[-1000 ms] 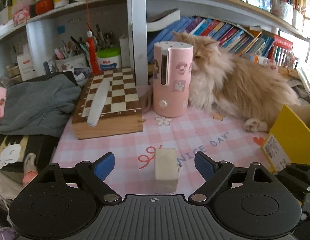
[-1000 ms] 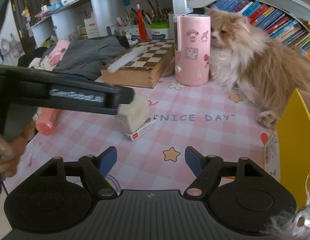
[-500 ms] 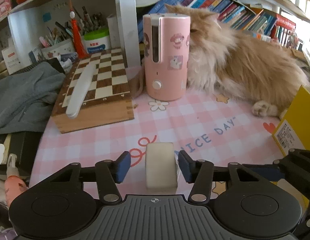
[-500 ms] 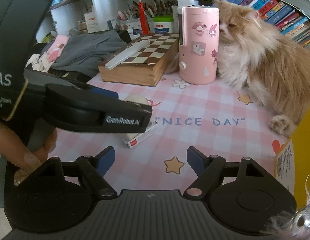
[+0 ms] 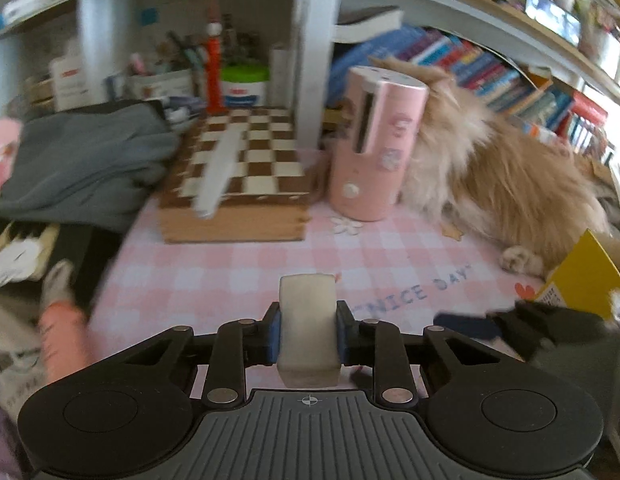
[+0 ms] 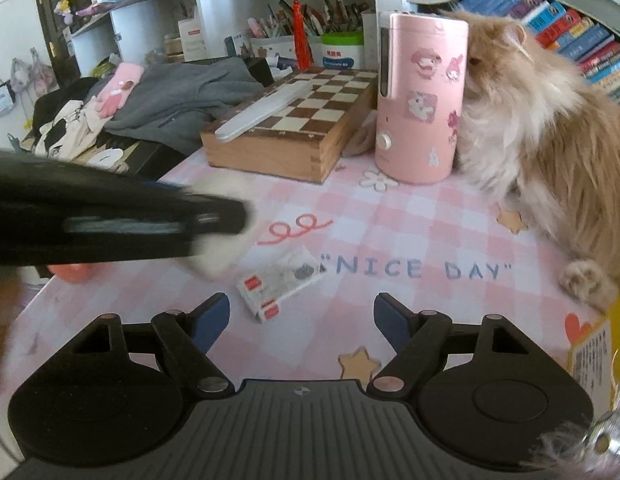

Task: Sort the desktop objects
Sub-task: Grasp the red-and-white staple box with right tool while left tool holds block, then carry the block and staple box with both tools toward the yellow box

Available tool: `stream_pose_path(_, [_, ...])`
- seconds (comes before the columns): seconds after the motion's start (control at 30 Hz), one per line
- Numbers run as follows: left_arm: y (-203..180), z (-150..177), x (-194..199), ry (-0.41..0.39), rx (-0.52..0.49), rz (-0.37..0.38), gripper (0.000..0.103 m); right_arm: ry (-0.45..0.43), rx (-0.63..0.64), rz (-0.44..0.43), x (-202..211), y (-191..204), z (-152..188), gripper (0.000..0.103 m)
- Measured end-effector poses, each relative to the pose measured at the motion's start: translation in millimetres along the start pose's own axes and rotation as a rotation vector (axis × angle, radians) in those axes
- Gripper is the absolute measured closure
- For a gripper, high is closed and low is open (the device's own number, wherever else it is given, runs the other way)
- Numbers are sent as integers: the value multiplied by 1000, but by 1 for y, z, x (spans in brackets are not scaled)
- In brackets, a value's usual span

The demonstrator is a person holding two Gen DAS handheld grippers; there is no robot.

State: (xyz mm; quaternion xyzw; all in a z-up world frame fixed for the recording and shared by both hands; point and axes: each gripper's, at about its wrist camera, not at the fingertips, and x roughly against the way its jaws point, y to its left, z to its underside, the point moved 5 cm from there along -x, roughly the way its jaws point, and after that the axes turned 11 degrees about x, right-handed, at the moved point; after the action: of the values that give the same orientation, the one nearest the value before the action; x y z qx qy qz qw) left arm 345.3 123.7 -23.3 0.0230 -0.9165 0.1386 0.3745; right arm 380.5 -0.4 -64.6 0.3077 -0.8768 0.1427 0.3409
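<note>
A white eraser-like block (image 5: 307,300) sits between the blue pads of my left gripper (image 5: 307,334). The jaws are closing and press on both of its sides. In the right wrist view the left gripper (image 6: 213,220) is a blurred dark bar at the left, with the block (image 6: 219,258) pale under its tip, just above the pink checked mat (image 6: 390,224). The block's printed paper sleeve (image 6: 279,282) lies flat on the mat. My right gripper (image 6: 301,320) stands open just in front of that sleeve, with nothing between its fingers.
A wooden chess box (image 5: 245,184) with a white case on it stands at the back. Beside it are a pink cylinder (image 5: 374,152) and a long-haired cat (image 5: 510,184). A yellow box (image 5: 582,276) is at the right, grey cloth (image 5: 81,160) and a pink bottle (image 5: 61,332) at the left.
The left jaws went from wide open to closed on the white block. The block has left its paper sleeve, which stays on the mat. The left gripper has drawn back to the left.
</note>
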Motion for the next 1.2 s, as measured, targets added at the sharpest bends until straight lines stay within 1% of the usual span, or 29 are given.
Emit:
stream_pose_path(0.1, [15, 7, 14, 8, 39, -35, 78, 12, 24, 15, -14, 1, -5, 25])
stream_pose_path(0.27, [28, 22, 29, 25, 93, -76, 78, 44, 75, -5, -35, 5, -9, 27])
stream_pose_path(0.33, [30, 27, 32, 28, 111, -79, 78, 46, 81, -25, -39, 6, -9, 28])
stream_pose_path(0.5, [28, 32, 37, 27, 122, -75, 78, 50, 91, -30, -44, 6, -8, 29])
stream_pose_path(0.57, [27, 32, 39, 22, 120, -74, 78, 42, 108, -20, -45, 7, -8, 32])
stream_pose_path(0.6, [27, 31, 41, 18, 119, -74, 78, 37, 120, -14, -45, 8, -8, 35])
stream_pose_path(0.63, [27, 31, 43, 14, 117, -74, 78, 28, 128, -15, -45, 8, -8, 46])
stream_pose_path(0.73, [26, 30, 49, 1, 112, -75, 78, 26, 131, -16, -45, 8, -9, 46])
stream_pose_path(0.93, [23, 31, 63, -28, 100, -57, 78, -32, 87, 1, -23, 5, -11, 46])
stream_pose_path(1.2, [11, 33, 82, -79, 87, 0, 79, -86, 69, 43, 29, 1, -7, 46])
